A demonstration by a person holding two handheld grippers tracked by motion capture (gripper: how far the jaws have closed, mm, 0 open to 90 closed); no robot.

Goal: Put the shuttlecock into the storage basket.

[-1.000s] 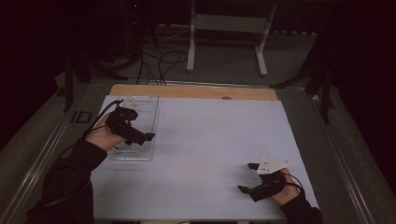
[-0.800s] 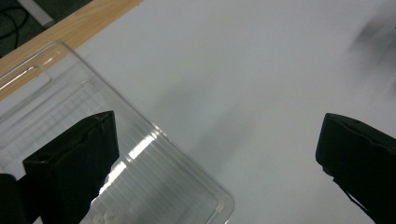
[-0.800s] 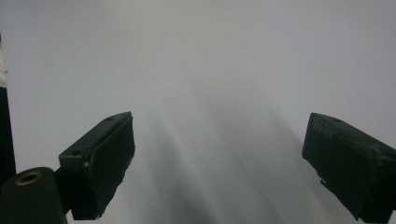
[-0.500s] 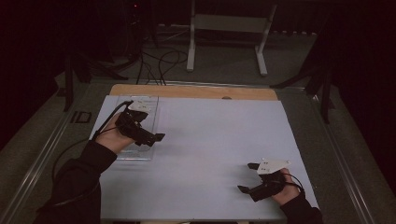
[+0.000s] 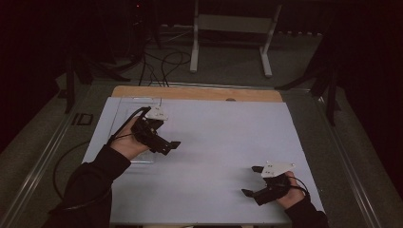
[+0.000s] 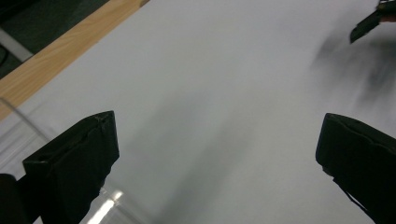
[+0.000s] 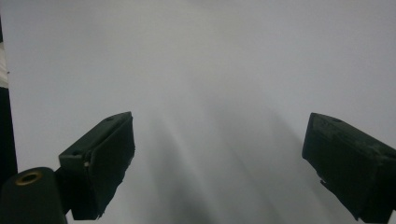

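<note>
Left claw (image 5: 166,146), held in the left hand (image 5: 127,145) at the left side, points rightward with jaws spread wide and empty. Right claw (image 5: 253,180), held in the right hand (image 5: 291,194) at the near right, points leftward, jaws likewise wide apart. Both forearms wear dark sleeves.

Table: a flat top covered by a white sheet (image 5: 214,142), which took up nearly the whole surface.
Far edge: a strip of bare wood (image 5: 197,93) showed beyond the sheet, also seen in the left gripper view (image 6: 60,56).
On it: a clear plastic tray (image 5: 124,114) lay flat at the far left corner of the sheet.
Surround: grey floor lay around the table.
</note>
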